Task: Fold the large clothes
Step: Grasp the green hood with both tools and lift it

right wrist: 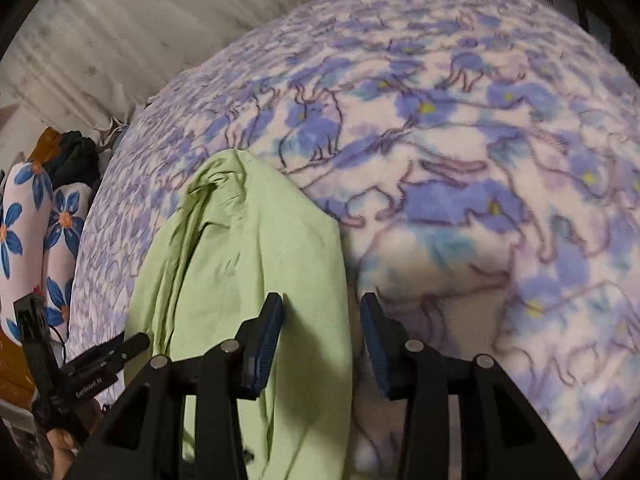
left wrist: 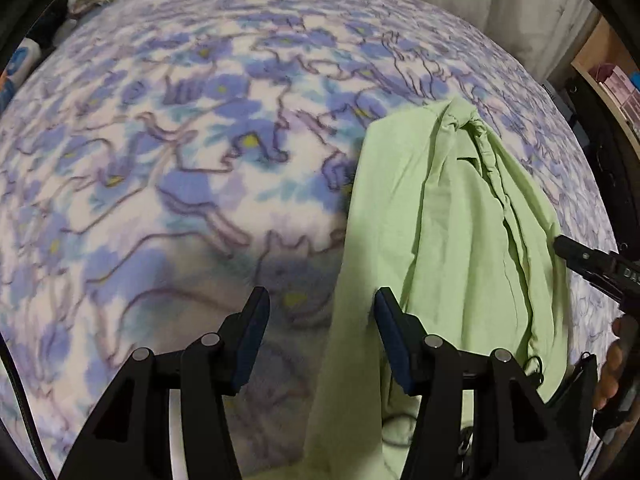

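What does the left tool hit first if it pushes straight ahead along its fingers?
Probably the edge of the green garment, which runs between the left tool's open fingers, with the floral blanket beneath it. Depth is unclear.

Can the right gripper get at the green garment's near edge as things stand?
Probably yes. The right gripper stands open right over the green garment edge on the blanket, nothing between. The left gripper sits off to the side.

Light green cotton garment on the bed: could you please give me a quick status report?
Left tongs open, right tongs open. Light green cotton garment lies bunched lengthwise on blue floral fleece blanket. Nothing obstructing.
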The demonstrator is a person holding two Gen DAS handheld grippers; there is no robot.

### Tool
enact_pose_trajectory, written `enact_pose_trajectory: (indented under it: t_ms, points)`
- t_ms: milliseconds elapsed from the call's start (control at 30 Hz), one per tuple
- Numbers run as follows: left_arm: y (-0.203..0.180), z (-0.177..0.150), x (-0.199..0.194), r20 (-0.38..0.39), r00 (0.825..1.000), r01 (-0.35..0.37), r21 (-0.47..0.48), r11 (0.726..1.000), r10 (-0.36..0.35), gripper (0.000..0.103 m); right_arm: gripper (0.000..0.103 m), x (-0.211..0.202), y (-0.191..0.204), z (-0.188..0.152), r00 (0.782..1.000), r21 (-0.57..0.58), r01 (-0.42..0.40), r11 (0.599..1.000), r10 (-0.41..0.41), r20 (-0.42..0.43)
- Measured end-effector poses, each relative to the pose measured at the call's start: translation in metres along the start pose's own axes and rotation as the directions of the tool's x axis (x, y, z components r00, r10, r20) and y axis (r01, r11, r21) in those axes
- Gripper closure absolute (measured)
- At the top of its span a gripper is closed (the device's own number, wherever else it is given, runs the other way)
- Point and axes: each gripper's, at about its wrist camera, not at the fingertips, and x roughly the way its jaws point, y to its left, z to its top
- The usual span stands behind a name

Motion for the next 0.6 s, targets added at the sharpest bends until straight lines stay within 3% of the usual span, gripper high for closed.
enact_pose_trajectory:
  t_ms: [100,133,167,200,233,267,333,433,600]
  points:
    - [-0.001,0.005,0.012,0.000,1.000,0.000,0.002,1.000,0.000,0.050,0.063,0.018,-0.001,0.005,0.999,0.002,0.032,0.999,-0.032,-0.013]
    - [-0.001,0.006,0.014,0.010,1.000,-0.003,0.004,1.000,0.003,0.057,0.063,0.022,-0.001,0.006,0.999,0.003,0.034,0.999,-0.034,-0.011]
    - [-0.002,0.008,0.014,0.027,1.000,-0.001,0.008,1.000,0.001,0.089,0.063,0.024,0.000,0.007,1.000,0.006,0.030,1.000,-0.030,0.003]
    - [-0.003,0.010,0.016,0.024,0.999,0.028,0.015,0.999,-0.028,0.099,0.063,0.025,0.000,0.008,1.000,0.007,0.020,1.000,-0.020,0.015]
    - [-0.005,0.011,0.016,0.017,0.999,0.033,0.010,0.999,-0.033,0.101,0.063,0.025,0.000,0.009,1.000,0.009,0.014,1.000,-0.015,0.021]
    - [-0.009,0.011,0.014,0.030,1.000,0.006,0.023,1.000,-0.006,0.102,0.070,0.025,0.000,0.010,1.000,0.008,0.014,1.000,-0.015,0.023]
    - [-0.020,0.010,0.005,0.064,0.997,-0.042,0.075,0.996,0.037,0.102,0.102,0.019,0.003,0.010,1.000,-0.009,-0.004,1.000,0.004,0.021]
    - [-0.025,0.006,-0.023,0.114,0.992,-0.068,0.097,0.993,0.057,0.103,0.102,-0.006,0.012,0.006,0.997,-0.052,-0.012,0.999,0.016,0.074]
    - [-0.010,-0.015,-0.091,0.172,0.985,-0.038,0.094,0.995,0.022,0.103,0.102,-0.083,0.021,-0.021,0.979,-0.118,-0.122,0.986,0.139,0.148]
